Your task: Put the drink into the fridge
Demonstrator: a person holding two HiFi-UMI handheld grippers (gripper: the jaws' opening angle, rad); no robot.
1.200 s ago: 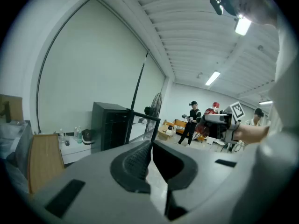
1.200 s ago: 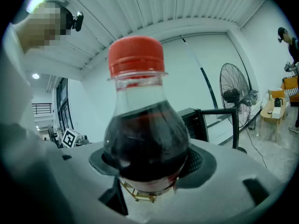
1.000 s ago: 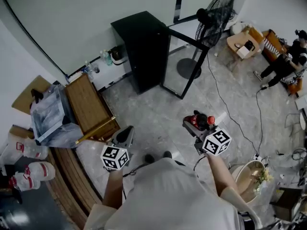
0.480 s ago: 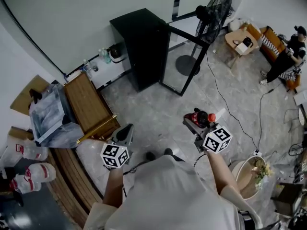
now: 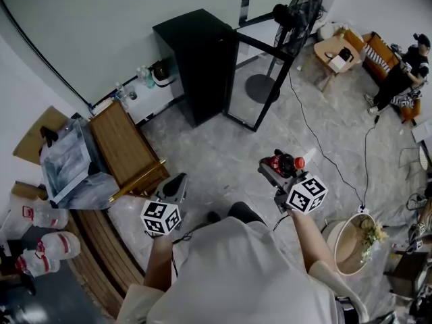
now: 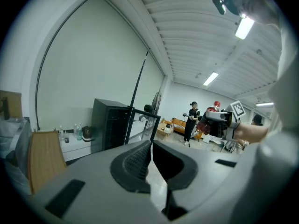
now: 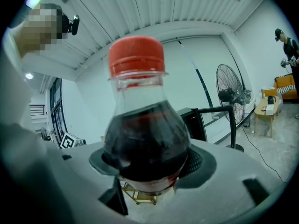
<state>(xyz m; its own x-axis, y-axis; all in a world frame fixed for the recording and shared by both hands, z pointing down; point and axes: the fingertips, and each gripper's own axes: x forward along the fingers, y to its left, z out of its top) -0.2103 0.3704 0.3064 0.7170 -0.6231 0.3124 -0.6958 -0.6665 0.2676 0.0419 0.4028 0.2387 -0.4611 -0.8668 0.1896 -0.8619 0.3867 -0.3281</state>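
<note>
Over the last second the fridge (image 5: 196,59) has drifted slightly up and left in the head view. The person seems to be stepping toward it, though the shift is small. Its glass door (image 5: 260,86) stands open, so only the carry remains. The drink (image 7: 145,139), a red-capped dark bottle, stays upright in the right hand-held gripper (image 7: 149,164), whose jaws are spread wide around its body. The fridge lies at about 11 o'clock from it, well apart. The left hand-held gripper (image 6: 150,160) is closed and empty.
</note>
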